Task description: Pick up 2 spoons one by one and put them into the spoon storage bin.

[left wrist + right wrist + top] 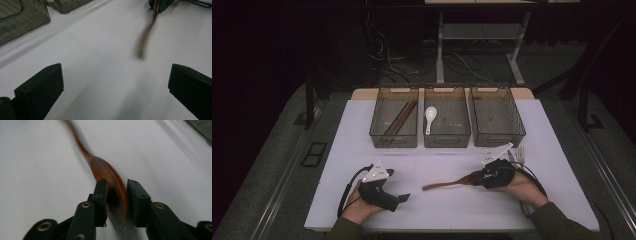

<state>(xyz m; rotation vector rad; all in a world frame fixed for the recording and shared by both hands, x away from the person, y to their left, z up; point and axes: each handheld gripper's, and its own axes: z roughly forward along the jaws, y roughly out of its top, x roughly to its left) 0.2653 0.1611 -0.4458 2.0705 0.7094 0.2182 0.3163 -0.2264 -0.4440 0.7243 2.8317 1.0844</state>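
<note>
A brown wooden spoon (447, 185) lies across the white table (437, 210) with its handle pointing left. My right gripper (474, 178) is shut on the spoon's bowl; in the right gripper view its jaws (117, 186) pinch the blurred bowl (105, 168) from both sides. My left gripper (404, 197) rests low on the table at the front left, apart from the spoon. Its jaws stand wide open (116, 82) with bare table between them, and the spoon's handle tip (146, 37) lies ahead of them.
Three smoky plastic bins stand in a row at the back: the left bin (393, 145) holds chopsticks (398, 120), the middle bin (447, 145) holds a white spoon (430, 116), and the right bin (499, 142) looks empty. A metal fork (520, 154) lies beside my right hand.
</note>
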